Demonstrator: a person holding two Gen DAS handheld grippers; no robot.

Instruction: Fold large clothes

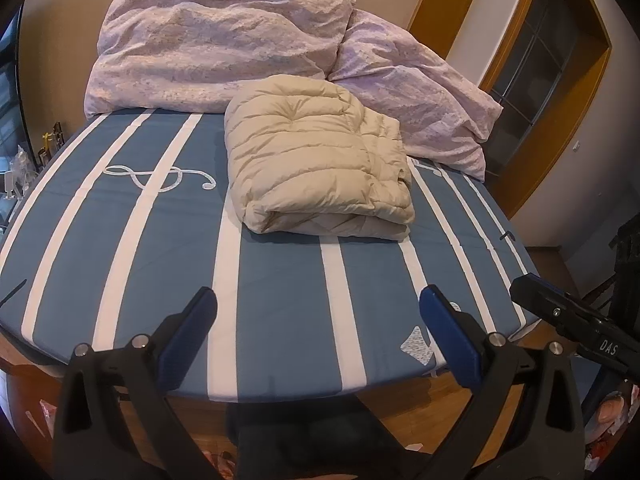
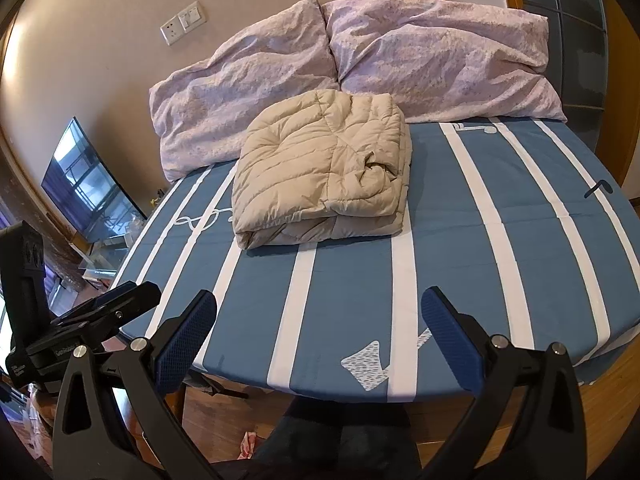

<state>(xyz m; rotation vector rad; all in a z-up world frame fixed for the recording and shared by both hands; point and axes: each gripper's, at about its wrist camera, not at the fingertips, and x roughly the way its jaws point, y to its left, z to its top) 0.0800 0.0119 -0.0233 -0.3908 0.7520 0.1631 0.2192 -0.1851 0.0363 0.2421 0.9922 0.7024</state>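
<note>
Folded beige jacket (image 1: 320, 164) on striped bed (image 1: 280, 312), both claws empty, spread

Beige puffer jacket (image 2: 324, 168) folded into a thick bundle, lying on blue/white striped bed (image 2: 500, 248), just in front of 2 lilac pillows (image 2: 360, 68). Right gripper (image 2: 319, 300) over bed's near edge, jaws wide apart, nothing btwn them. Left gripper (image 2: 120, 300) at left, well apart from jacket.

Black hand-held gripper (image 1: 318, 304) frames, blue textured pads (image 2: 188, 344), silver screws
</note>
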